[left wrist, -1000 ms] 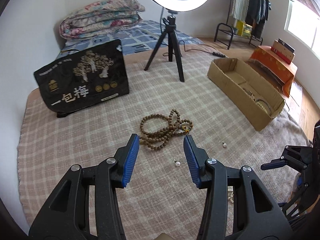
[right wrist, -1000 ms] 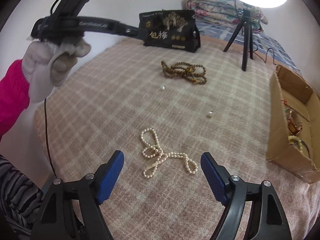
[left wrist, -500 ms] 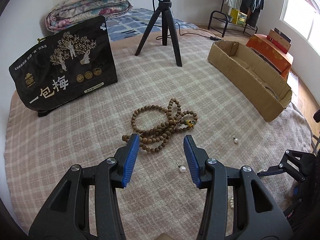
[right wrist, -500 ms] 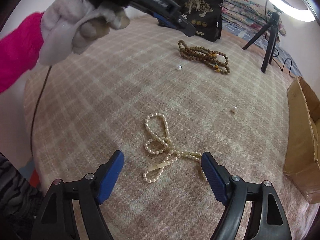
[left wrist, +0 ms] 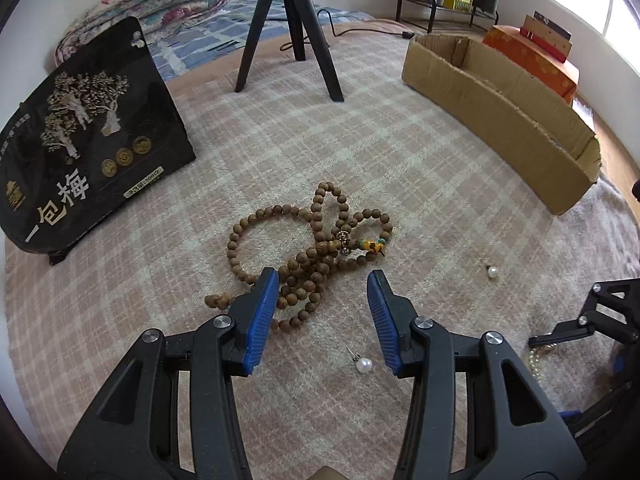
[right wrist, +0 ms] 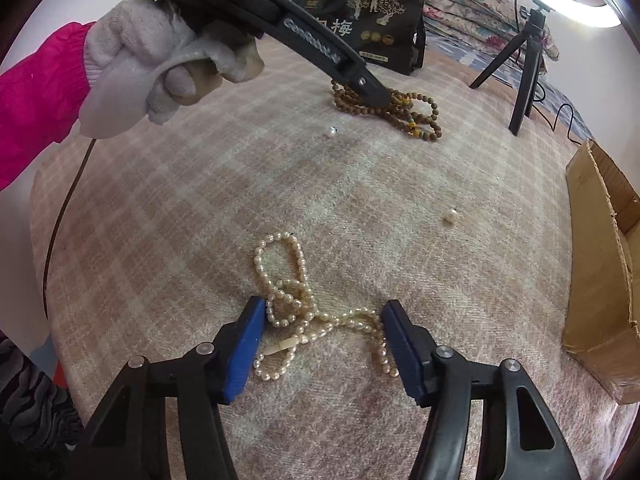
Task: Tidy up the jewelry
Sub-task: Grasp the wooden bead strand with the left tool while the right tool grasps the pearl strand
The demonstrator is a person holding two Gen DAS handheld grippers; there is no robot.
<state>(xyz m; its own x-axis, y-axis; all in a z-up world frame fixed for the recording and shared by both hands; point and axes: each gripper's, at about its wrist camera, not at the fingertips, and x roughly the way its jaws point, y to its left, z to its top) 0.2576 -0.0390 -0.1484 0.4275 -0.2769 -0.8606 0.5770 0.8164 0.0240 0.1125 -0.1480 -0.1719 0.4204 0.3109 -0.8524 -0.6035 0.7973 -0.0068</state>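
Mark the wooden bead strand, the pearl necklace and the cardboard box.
wooden bead strand (left wrist: 316, 256), left wrist view, on the tangled middle.
pearl necklace (right wrist: 298, 304), right wrist view, on the knotted centre.
cardboard box (left wrist: 500, 120), left wrist view, on its near side wall.

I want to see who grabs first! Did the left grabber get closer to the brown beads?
Yes. The left gripper moved forward toward the wooden bead necklace; its open jaws now flank the nearest beads, and the black pouch looks nearer too.
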